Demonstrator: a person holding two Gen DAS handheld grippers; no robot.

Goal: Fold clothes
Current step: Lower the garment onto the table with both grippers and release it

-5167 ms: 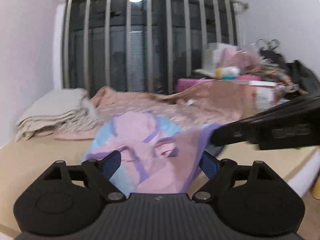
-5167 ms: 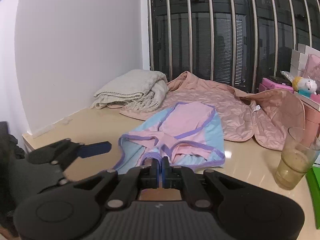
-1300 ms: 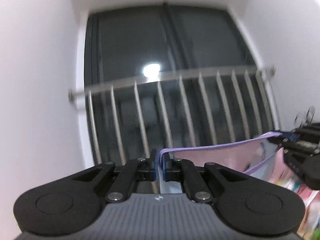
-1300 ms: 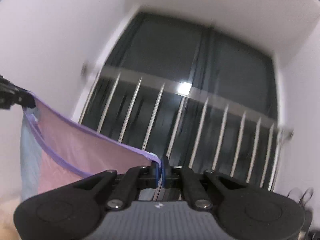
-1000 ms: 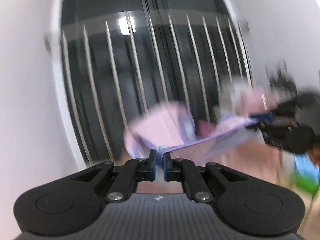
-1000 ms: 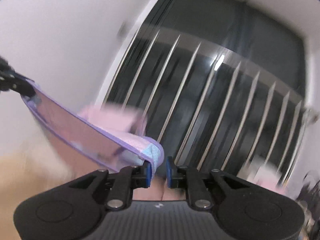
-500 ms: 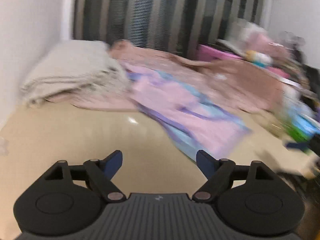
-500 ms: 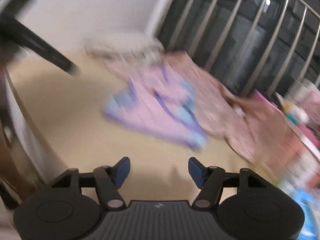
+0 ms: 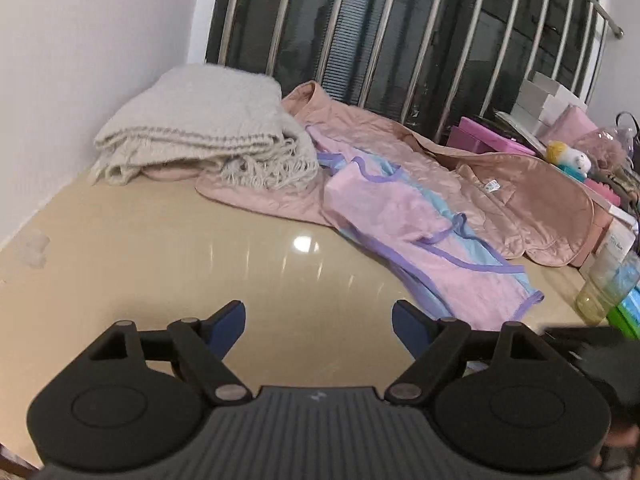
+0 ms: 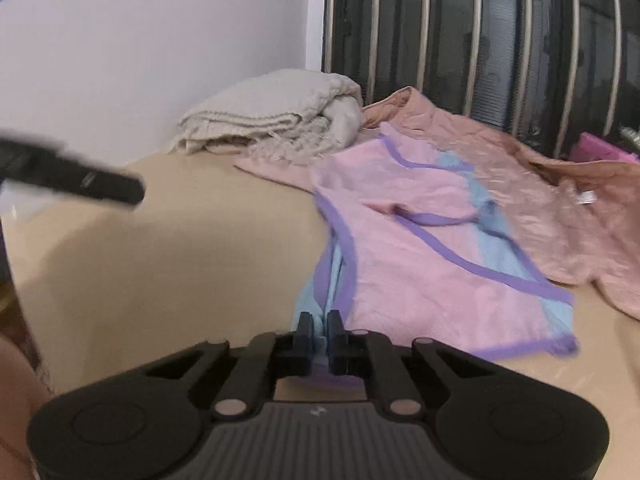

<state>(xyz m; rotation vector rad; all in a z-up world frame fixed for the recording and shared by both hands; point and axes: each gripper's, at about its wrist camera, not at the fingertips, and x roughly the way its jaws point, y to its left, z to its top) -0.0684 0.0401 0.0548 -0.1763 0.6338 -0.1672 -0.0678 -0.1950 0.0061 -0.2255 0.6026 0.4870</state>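
Note:
A pink and light-blue garment with purple trim [image 9: 420, 232] lies spread on the beige tabletop [image 9: 160, 260], partly on a salmon quilted jacket [image 9: 480, 184]. My left gripper [image 9: 319, 322] is open and empty over bare table, left of the garment's near end. In the right wrist view the garment [image 10: 420, 248] runs toward me, and my right gripper [image 10: 319, 326] is shut on its near blue corner. The left gripper shows as a dark blurred bar at the left of that view.
A folded cream blanket [image 9: 200, 136] lies at the back left by the white wall. A glass of yellowish liquid [image 9: 604, 284], pink boxes [image 9: 492, 144] and a small plush toy [image 9: 568, 156] crowd the right side. Metal window bars [image 9: 400, 40] stand behind.
Both grippers held the garment up in the air, then flung it down flat onto the table and let go. The right gripper has since shut on its near corner. The left stays open.

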